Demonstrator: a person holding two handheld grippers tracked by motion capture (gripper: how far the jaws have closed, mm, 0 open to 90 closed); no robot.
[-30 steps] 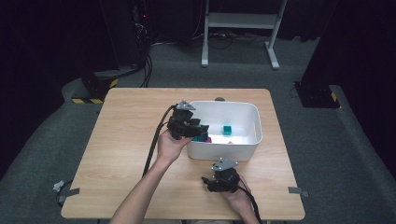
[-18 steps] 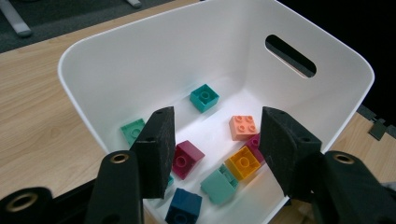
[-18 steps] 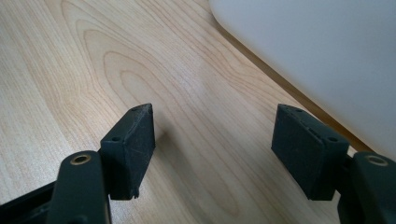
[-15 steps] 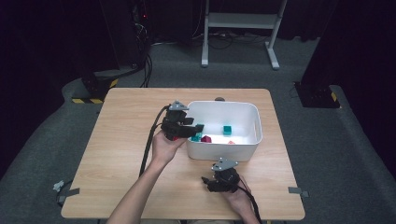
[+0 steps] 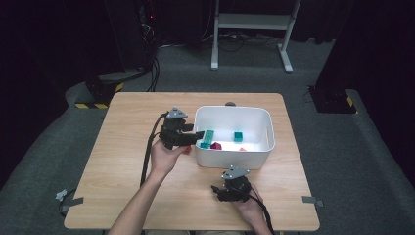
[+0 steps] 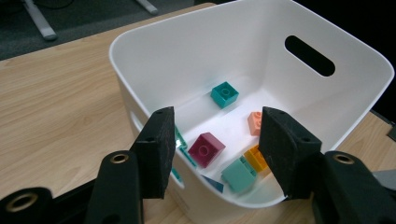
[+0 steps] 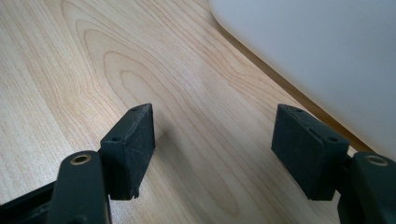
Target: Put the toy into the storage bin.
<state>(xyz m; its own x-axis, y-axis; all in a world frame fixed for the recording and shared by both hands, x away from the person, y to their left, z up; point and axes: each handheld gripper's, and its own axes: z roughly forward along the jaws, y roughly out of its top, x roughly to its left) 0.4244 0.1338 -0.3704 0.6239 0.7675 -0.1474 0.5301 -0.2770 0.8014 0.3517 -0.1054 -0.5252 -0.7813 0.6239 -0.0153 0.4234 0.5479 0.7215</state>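
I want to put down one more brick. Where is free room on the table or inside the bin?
Free: the table left of the left gripper, and the bin floor's far side beyond the teal brick. Crowded: the bin's near corner.

The left gripper (image 5: 199, 134) is black, with a small grey three-cornered plate on top and a thick black cable trailing back along the person's bare forearm. The right gripper (image 5: 220, 190) looks the same, black with a grey plate on top and a black cable behind it. Up close, each one has two flat, blocky black pads (image 6: 159, 149) with tiny holes in them, set on black arms with round brass-coloured rings (image 7: 80, 159) near the bottom.
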